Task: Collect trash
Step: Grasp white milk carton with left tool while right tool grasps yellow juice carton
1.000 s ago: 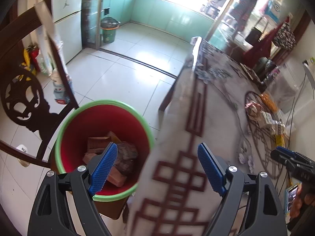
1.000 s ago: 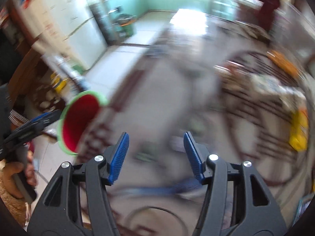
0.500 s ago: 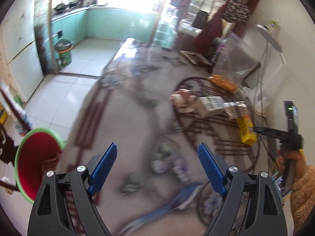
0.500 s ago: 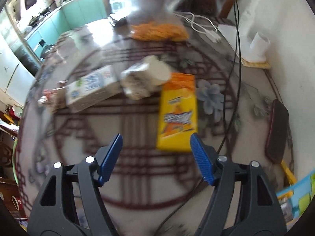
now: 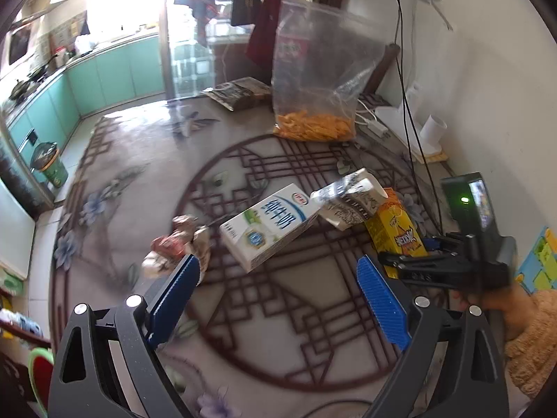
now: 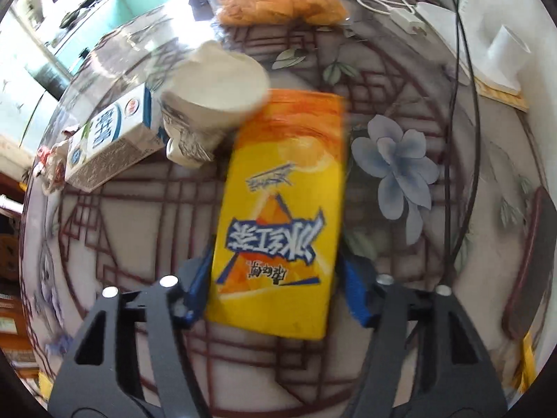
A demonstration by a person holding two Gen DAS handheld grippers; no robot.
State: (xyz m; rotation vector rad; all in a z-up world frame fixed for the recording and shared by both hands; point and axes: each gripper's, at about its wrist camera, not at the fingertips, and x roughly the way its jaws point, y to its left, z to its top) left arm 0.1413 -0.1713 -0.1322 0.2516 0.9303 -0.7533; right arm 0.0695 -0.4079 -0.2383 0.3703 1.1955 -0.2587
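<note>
A yellow drink carton (image 6: 278,216) lies flat on the patterned table (image 6: 139,230); it also shows in the left wrist view (image 5: 397,230). My right gripper (image 6: 275,285) has its blue pads on either side of the carton's near end, close to its edges; contact is unclear. A crushed paper cup (image 6: 216,97) and a white milk carton (image 6: 111,139) lie just beyond it. My left gripper (image 5: 278,292) is open and empty, above the table just short of the milk carton (image 5: 271,223). Crumpled wrappers (image 5: 177,244) lie by its left pad.
A clear bag of orange snacks (image 5: 313,104) stands at the table's far side. Cables (image 6: 463,104) and a white paper roll (image 6: 504,52) are at the right by the wall. The red bin's green rim (image 5: 38,362) shows at the lower left, beside the table.
My left gripper swung from over the red bin to over the table's trash. My right gripper moved forward so that the yellow carton's near end now lies between its pads.
</note>
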